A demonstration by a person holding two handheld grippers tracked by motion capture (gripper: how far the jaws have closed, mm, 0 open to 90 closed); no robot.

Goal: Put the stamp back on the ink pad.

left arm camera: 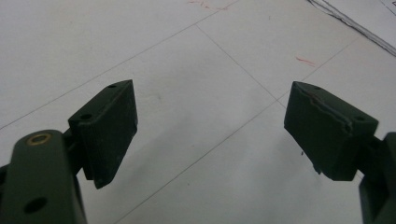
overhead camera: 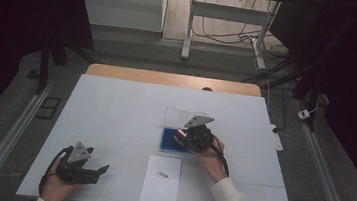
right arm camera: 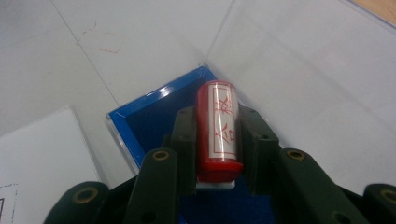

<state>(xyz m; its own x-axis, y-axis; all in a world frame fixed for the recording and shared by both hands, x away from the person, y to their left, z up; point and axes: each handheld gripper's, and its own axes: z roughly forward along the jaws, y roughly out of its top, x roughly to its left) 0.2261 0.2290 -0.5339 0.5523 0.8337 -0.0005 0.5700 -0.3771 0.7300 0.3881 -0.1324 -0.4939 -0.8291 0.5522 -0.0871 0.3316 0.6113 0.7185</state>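
Right tool [right arm camera: 218, 135] clamped on red stamp [right arm camera: 219, 128] above blue ink pad [overhead camera: 171, 139], mid-desk. Paper sheet [overhead camera: 160, 180] near front edge. Left tool [left arm camera: 210, 130] open, empty, front-left corner.

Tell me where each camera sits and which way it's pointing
High view: above the near edge, looking down on the table; forearms, left gripper.
Left gripper view: between open jaws, facing bare table.
Right gripper view: on the right gripper, facing the red stamp over the blue ink pad.
Shared: high view also shows pad, right gripper.
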